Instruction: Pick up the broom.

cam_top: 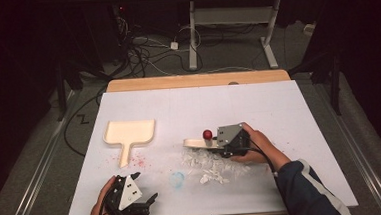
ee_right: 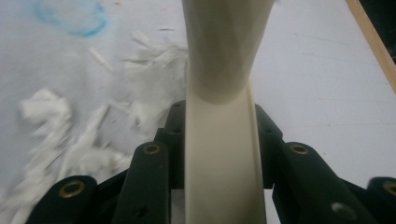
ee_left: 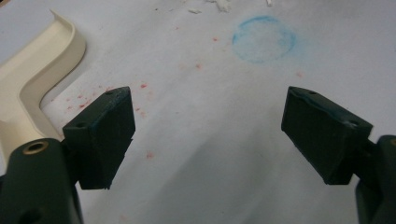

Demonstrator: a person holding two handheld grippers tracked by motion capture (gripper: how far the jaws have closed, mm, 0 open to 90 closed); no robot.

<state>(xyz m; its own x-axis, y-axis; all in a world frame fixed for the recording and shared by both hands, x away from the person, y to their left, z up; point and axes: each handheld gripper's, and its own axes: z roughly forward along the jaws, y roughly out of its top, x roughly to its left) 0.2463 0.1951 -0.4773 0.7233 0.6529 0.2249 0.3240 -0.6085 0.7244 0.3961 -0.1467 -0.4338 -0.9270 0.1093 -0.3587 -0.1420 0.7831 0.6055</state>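
Note:
My right gripper (cam_top: 216,144) (ee_right: 219,121) is shut on the handle of a cream hand tool (cam_top: 193,144) (ee_right: 224,56). The tool's wider head points left, low over a heap of white paper shreds (cam_top: 209,166) (ee_right: 70,140). A small dark red ball (cam_top: 207,134) shows just above the tool, next to the gripper. A cream dustpan (cam_top: 129,134) (ee_left: 32,79) lies flat at the left, handle toward me. My left gripper (cam_top: 145,186) (ee_left: 208,126) rests near the front edge, open, with bare mat between its jaws.
A white mat (cam_top: 278,107) covers the wooden table (cam_top: 197,80). A faint blue ring (cam_top: 177,179) (ee_left: 264,39) (ee_right: 70,16) is drawn between the grippers. Red specks (cam_top: 140,161) dot the mat by the dustpan's handle. Cables and a desk frame stand on the floor beyond.

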